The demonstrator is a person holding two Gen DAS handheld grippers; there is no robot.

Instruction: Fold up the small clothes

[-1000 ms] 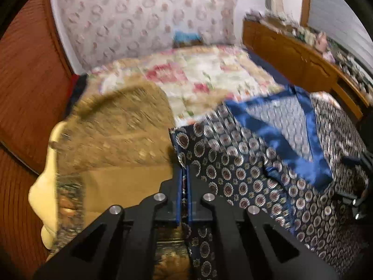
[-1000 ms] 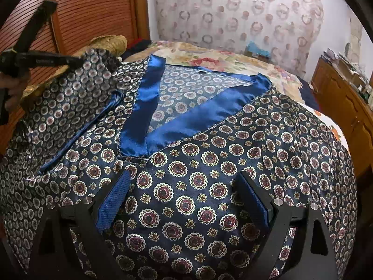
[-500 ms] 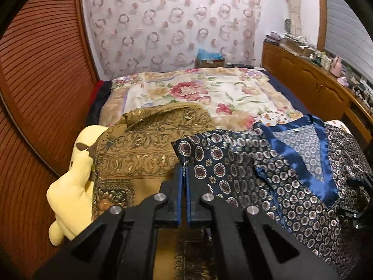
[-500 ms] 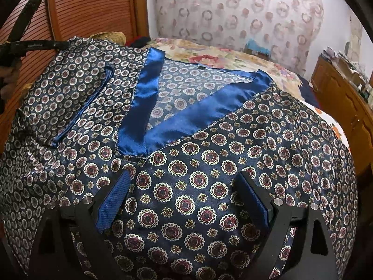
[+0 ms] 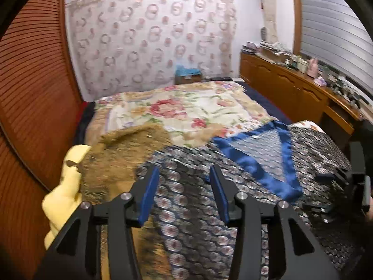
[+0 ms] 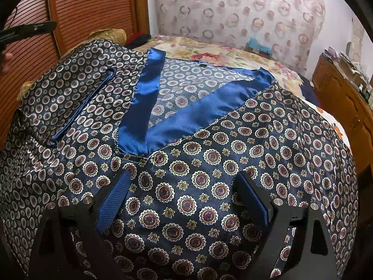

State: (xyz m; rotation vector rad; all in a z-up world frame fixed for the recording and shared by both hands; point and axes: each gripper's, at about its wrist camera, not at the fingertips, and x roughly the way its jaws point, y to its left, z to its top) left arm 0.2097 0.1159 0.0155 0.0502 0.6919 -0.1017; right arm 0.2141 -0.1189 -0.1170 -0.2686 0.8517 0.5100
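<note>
Opening now, the left tool has its jaws parting after being pinched shut on the garment's left edge a second ago, and no cloth sits between its pads. The patterned navy top has dropped from its raised drape and lies spread on the bed, its left side over the gold cloth beside the yellow plush toy. At right, the right tool hovers with jaws apart, gripping nothing; the spreading looks done, so the first fold likely comes next.
</note>
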